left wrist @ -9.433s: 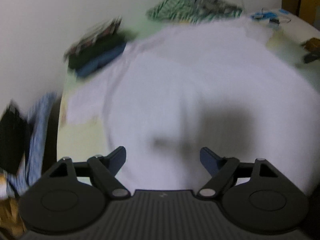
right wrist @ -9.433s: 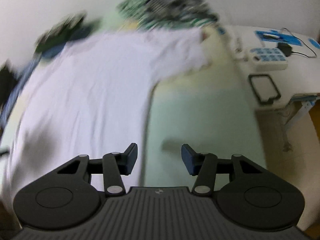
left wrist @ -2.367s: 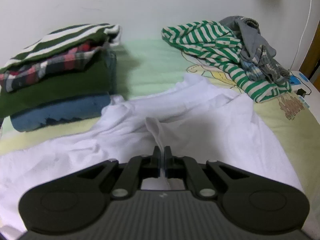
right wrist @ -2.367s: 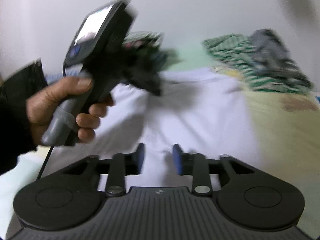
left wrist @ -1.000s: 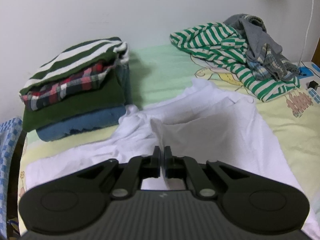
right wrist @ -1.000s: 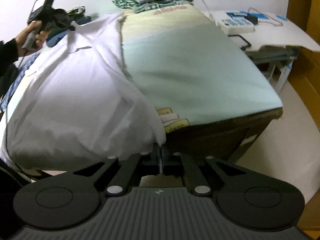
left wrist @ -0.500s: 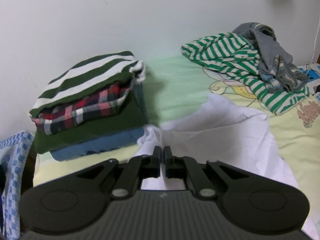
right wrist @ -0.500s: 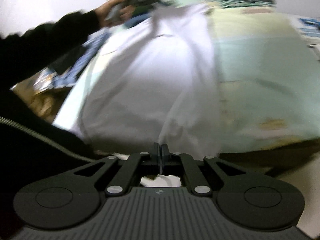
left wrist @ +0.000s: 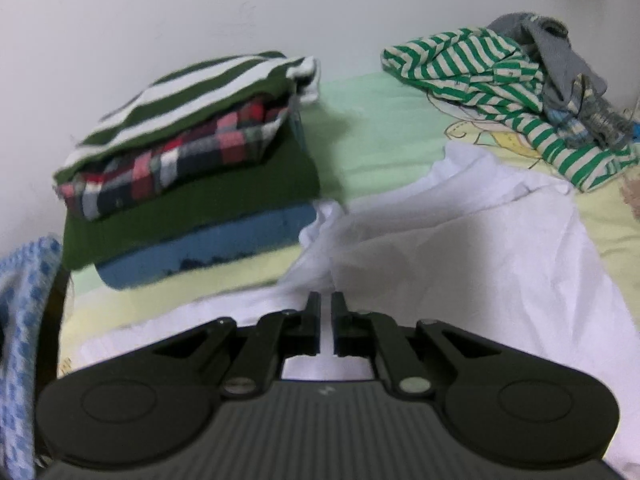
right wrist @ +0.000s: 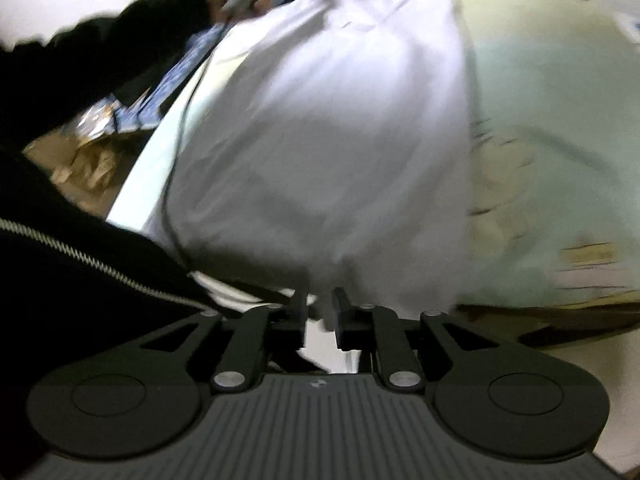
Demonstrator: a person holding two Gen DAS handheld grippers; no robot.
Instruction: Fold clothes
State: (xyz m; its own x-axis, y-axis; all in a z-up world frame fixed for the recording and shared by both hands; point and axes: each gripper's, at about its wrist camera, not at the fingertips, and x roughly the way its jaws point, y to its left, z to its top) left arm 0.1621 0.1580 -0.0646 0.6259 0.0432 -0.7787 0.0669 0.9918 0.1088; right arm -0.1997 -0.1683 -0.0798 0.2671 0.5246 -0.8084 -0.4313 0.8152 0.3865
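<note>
A bed with a pale green and yellow printed sheet (left wrist: 380,128) stands against a white wall. The white shirt (left wrist: 480,248) lies spread just right of the folded clothes stack (left wrist: 192,184). Left gripper (left wrist: 327,312) and right gripper (right wrist: 320,308): jaws opening, white cloth between them. The fabric looks light, limp and crease-prone; grip hems or corners. No legible writing

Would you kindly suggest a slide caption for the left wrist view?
Left claw opening over a white shirt on the bed, beside a stack of folded clothes.
</note>
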